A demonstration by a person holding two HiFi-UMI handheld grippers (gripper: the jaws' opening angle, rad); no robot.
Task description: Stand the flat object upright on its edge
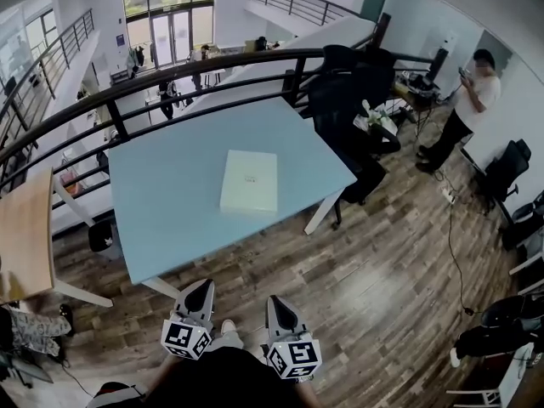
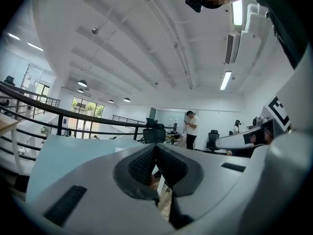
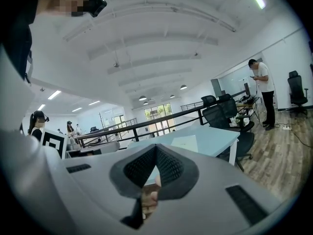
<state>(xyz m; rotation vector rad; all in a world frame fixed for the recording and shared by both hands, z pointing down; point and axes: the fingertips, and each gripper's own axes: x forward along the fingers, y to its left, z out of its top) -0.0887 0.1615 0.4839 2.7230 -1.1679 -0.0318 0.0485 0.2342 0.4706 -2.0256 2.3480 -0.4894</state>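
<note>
L claw (image 1: 204, 285), R claw (image 1: 274, 301) shut, empty, off box (image 1: 249, 180).

Bright daylight, sharp, heavy fisheye warp

We saw the flat object (image 1: 249, 180), a pale cream, rectangular slab much like a thin box, lying flat on its broad face near the middle of the light blue worktop (image 1: 161, 194). It was not yet upright, and nothing touched it.
</note>
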